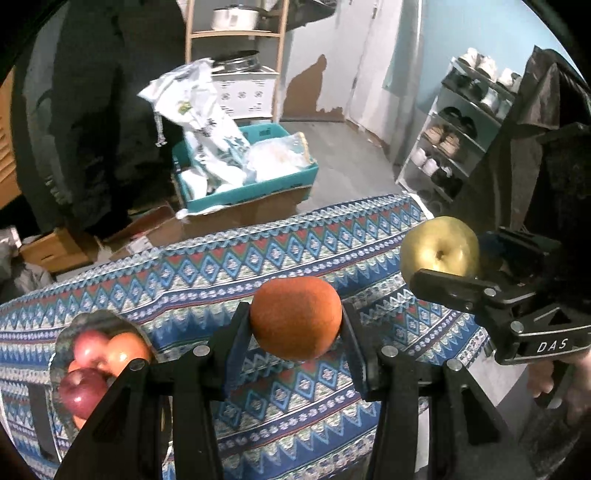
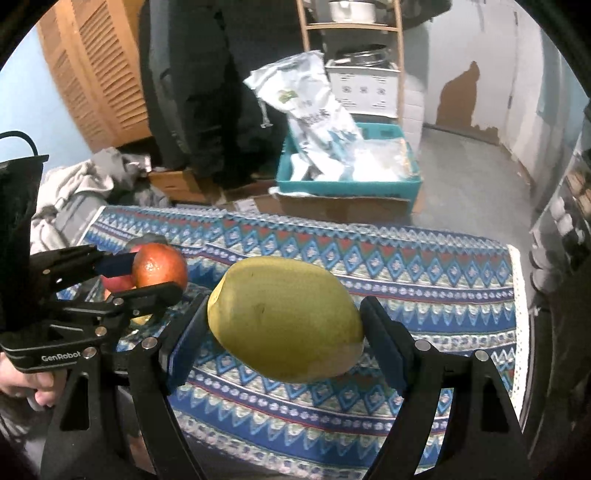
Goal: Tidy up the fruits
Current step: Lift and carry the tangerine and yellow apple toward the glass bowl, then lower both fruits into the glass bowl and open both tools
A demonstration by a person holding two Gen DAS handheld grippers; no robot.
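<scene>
My left gripper (image 1: 295, 325) is shut on an orange (image 1: 295, 317) and holds it above the patterned tablecloth (image 1: 295, 406). My right gripper (image 2: 286, 325) is shut on a yellow-green pear (image 2: 284, 317), also held above the cloth. The pear (image 1: 439, 251) and right gripper show at the right of the left wrist view. The orange (image 2: 159, 266) and left gripper show at the left of the right wrist view. A shiny metal bowl (image 1: 62, 354) at the cloth's left holds red apples (image 1: 79, 391) and an orange fruit (image 1: 127, 350).
Beyond the table's far edge stand a teal crate (image 1: 243, 184) with white bags on a cardboard box, a wooden shelf (image 1: 236, 33) and a shoe rack (image 1: 450, 140). A person in dark clothes (image 1: 92, 110) stands at the far left.
</scene>
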